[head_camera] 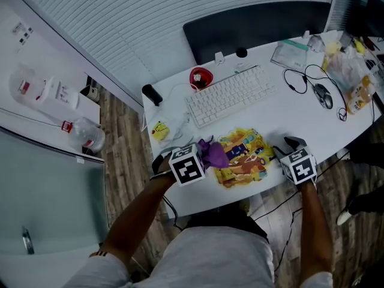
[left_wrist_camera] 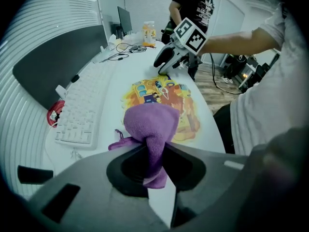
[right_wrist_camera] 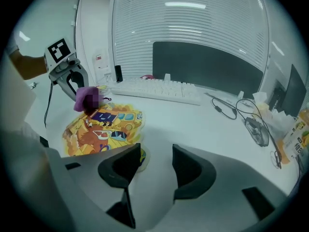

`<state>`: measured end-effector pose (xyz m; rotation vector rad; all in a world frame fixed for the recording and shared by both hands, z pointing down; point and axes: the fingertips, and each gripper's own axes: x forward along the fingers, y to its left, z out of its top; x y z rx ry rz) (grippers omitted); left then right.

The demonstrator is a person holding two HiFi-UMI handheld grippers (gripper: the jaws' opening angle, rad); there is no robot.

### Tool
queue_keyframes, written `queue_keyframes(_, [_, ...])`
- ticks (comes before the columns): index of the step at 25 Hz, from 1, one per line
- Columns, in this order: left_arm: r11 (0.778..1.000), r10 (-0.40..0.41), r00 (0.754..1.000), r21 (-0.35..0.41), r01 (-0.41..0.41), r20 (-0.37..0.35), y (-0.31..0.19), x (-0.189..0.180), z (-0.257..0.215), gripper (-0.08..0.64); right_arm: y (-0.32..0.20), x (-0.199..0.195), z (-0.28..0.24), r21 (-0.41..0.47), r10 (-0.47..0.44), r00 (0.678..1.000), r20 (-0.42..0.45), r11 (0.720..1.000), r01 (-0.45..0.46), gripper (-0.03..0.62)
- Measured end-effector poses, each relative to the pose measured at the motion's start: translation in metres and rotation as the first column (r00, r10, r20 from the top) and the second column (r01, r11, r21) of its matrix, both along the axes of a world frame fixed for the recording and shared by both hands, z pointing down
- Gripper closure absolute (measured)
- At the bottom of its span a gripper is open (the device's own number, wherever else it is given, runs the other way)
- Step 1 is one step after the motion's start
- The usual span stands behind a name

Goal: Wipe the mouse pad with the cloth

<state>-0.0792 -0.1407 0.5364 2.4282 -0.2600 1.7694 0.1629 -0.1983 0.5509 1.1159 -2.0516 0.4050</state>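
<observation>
We see a purple cloth (left_wrist_camera: 147,124), mouse pad (head_camera: 245,158) w/ yellow-orange cartoon print & blue bits, white desk (head_camera: 282,116), white keyboard (head_camera: 231,93), black mouse (head_camera: 323,95), brown wood-grain floor (head_camera: 123,161).

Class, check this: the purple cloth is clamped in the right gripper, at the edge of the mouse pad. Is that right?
No. The purple cloth is clamped in the left gripper, at the edge of the mouse pad; the left gripper view shows it.
</observation>
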Motion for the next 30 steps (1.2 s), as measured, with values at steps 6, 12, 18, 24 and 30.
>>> queue_keyframes(6, [0.994,-0.074,0.996,0.077,0.077,-0.040,-0.023,-0.005,-0.018,0.477,0.000,-0.001,-0.001,0.006,0.008,1.000,0.006,1.000,-0.008,0.403])
queue_keyframes(12, [0.979,-0.184,0.981,0.076,0.188,-0.063,-0.039,-0.025,-0.019,0.477,0.001,0.000,-0.001,0.011,0.009,1.000,0.004,1.000,-0.009,0.403])
queue_keyframes(18, [0.961,-0.188,0.965,0.167,0.219,-0.181,-0.049,-0.010,-0.037,0.476,0.002,-0.001,0.000,0.018,0.008,1.000,0.006,1.000,-0.009,0.403])
queue_keyframes(24, [0.974,0.065,0.957,0.228,0.001,-0.282,-0.023,0.080,-0.060,0.476,0.001,-0.002,0.000,0.018,-0.004,1.000,0.001,1.000,0.004,0.403])
queue_keyframes(30, [0.964,0.226,0.960,0.183,-0.196,-0.164,0.001,0.143,-0.038,0.476,-0.002,0.000,-0.010,0.027,0.006,1.000,0.006,1.000,-0.006,0.403])
